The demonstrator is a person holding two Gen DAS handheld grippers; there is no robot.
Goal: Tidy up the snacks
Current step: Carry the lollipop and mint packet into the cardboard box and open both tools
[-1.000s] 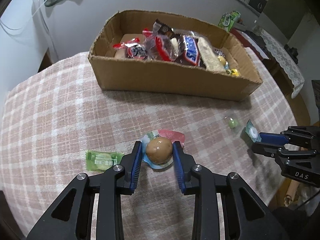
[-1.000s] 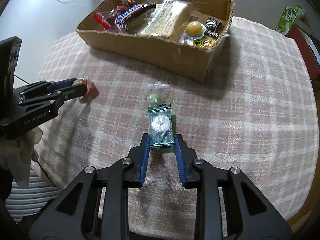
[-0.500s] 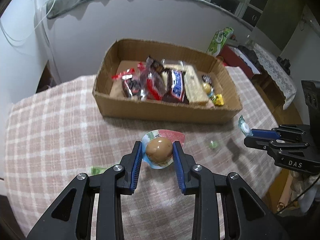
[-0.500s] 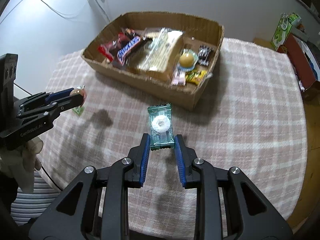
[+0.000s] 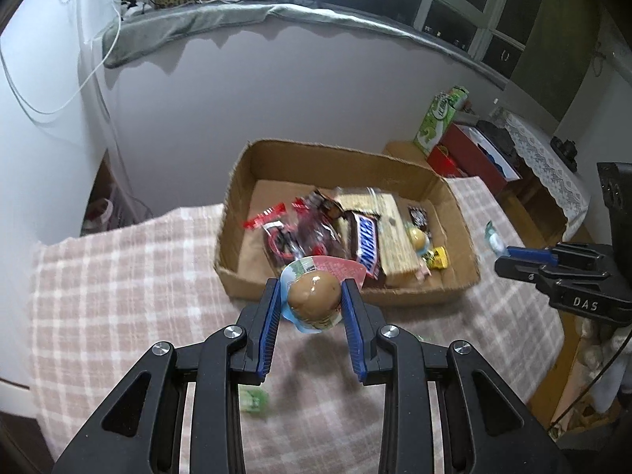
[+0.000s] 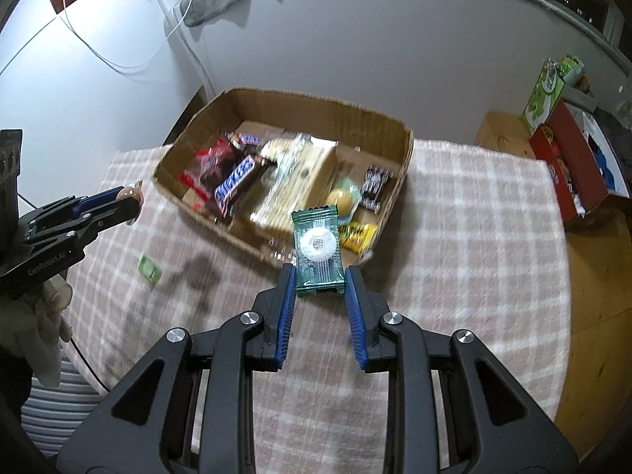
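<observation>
The left gripper (image 5: 313, 296) has its jaws clenched on a packaged brown egg-shaped snack (image 5: 313, 295), which is held in the air above the counter (image 5: 118, 296), just short of the near wall of the cardboard box (image 5: 252, 276). The right gripper (image 6: 320, 282) has its jaws grasping a dark green candy packet (image 6: 319, 251) with a round white sweet showing through; the packet stands up from the blue pads, lifted clear of the checked cloth, in front of the box's near right corner. The box sits at the far side of the counter and holds a Snickers bar (image 5: 367, 243), red-wrapped sweets (image 5: 284, 237), a long pale cracker pack (image 5: 391, 233), a yellow ball-shaped sweet (image 6: 343, 198) and a small yellow packet (image 5: 436, 257). A small green packet (image 6: 150, 268) lies flat on the cloth, to the near left of the box, well apart from it. A gloved hand (image 6: 43, 316) at the left edge of the right wrist view carries the left gripper.
</observation>
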